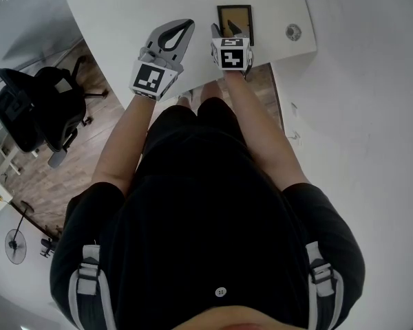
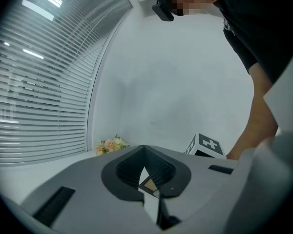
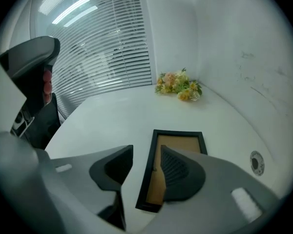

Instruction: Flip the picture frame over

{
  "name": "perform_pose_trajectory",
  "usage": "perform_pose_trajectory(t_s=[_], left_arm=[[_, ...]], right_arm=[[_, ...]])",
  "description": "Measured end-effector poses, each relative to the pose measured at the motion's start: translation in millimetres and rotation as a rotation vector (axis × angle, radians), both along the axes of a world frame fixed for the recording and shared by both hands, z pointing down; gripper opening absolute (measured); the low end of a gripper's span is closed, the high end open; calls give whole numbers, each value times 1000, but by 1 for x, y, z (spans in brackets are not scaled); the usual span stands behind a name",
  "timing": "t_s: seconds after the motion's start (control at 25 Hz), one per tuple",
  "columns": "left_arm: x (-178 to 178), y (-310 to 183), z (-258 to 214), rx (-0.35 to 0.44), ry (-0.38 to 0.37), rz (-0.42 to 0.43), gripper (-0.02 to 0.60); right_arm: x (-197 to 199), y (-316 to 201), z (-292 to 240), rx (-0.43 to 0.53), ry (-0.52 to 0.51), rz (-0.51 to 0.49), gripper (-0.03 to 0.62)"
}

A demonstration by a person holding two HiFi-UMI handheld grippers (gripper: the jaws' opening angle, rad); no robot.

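The picture frame [image 1: 237,16] lies flat on the white table [image 1: 124,12], a dark border around a brown panel [image 3: 178,143]. My right gripper [image 1: 225,30] hangs just over its near left part. In the right gripper view that gripper [image 3: 146,150] is open and straddles the frame's left edge, one jaw over the brown panel, the other over bare table. The pads do not press on the frame. My left gripper [image 1: 186,25] is to the left of the frame, over bare table. Its jaws [image 2: 144,147] meet at the tips with nothing held.
A small bunch of flowers [image 3: 179,86] lies at the table's far corner by the window blinds. A round cable grommet [image 1: 293,31] sits in the tabletop right of the frame. A black office chair [image 1: 45,105] stands on the wooden floor to the left, off the table.
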State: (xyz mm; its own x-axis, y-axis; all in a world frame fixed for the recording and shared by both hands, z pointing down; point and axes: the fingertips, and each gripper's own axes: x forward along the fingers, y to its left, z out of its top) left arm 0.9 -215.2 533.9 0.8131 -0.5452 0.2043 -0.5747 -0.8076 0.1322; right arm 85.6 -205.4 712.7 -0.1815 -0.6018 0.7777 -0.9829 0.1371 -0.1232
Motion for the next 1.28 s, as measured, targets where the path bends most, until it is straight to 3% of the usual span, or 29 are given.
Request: perform_pose_trajectory(t_s=[1.04,1.28], left_arm=[[5,5,24,-63,-3,-22,8],[-3,11,21,-61,-13,-23,8]], right_arm=[[1,5,30,-65,95,9,81],[-1,6,28,-71,56,26,52]])
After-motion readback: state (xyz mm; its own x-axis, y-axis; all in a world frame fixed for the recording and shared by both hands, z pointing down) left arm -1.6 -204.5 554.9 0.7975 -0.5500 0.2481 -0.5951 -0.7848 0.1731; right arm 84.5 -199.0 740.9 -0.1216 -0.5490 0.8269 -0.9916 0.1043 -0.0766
